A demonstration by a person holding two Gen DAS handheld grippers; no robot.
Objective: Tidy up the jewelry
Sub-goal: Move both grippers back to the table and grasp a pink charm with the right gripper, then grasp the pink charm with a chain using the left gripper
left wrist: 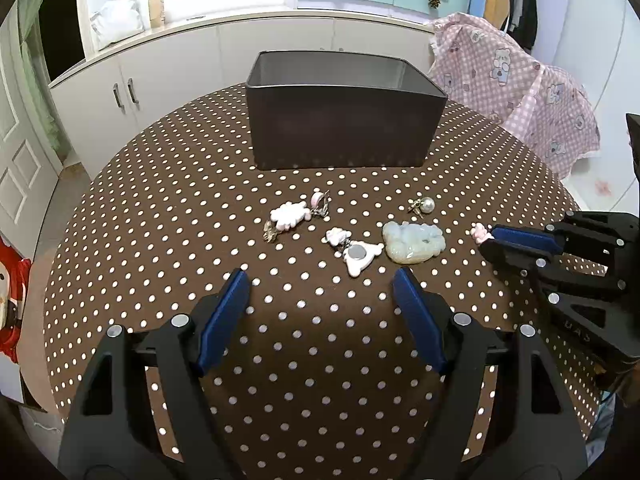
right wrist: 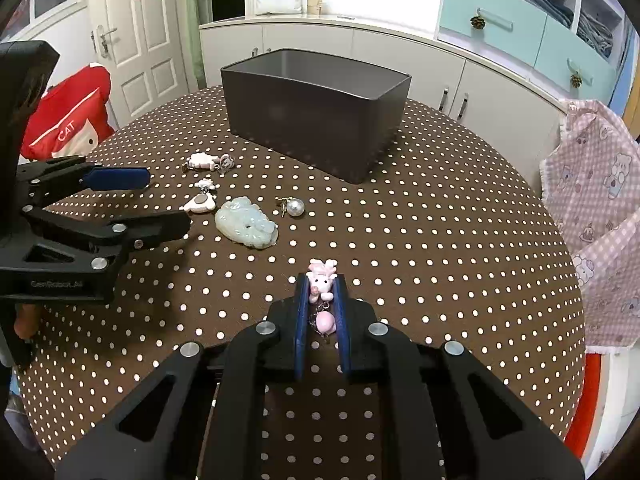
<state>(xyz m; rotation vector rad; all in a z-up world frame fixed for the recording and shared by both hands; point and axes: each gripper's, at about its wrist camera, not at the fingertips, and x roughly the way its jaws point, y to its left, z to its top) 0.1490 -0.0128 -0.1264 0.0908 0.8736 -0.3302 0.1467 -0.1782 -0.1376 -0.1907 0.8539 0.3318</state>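
Jewelry lies on my polka-dot brown surface [left wrist: 160, 184]: left tool [left wrist: 320, 280] gapes wide, empty, short of the pale green jade carving [left wrist: 414, 242]; right tool [right wrist: 320, 292] pinches a small pink pig charm [right wrist: 320, 280]. Next, I judge, lift it into the dark grey bin [right wrist: 320, 120].

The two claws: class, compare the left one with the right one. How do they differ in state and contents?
1. The left claw stands wide open; the right claw is closed narrow.
2. The left claw holds nothing, only polka-dot tablecloth showing between its fingers; the right claw pinches a small pink bunny charm.
Shared: both have black frames with blue pads and point down at the table.
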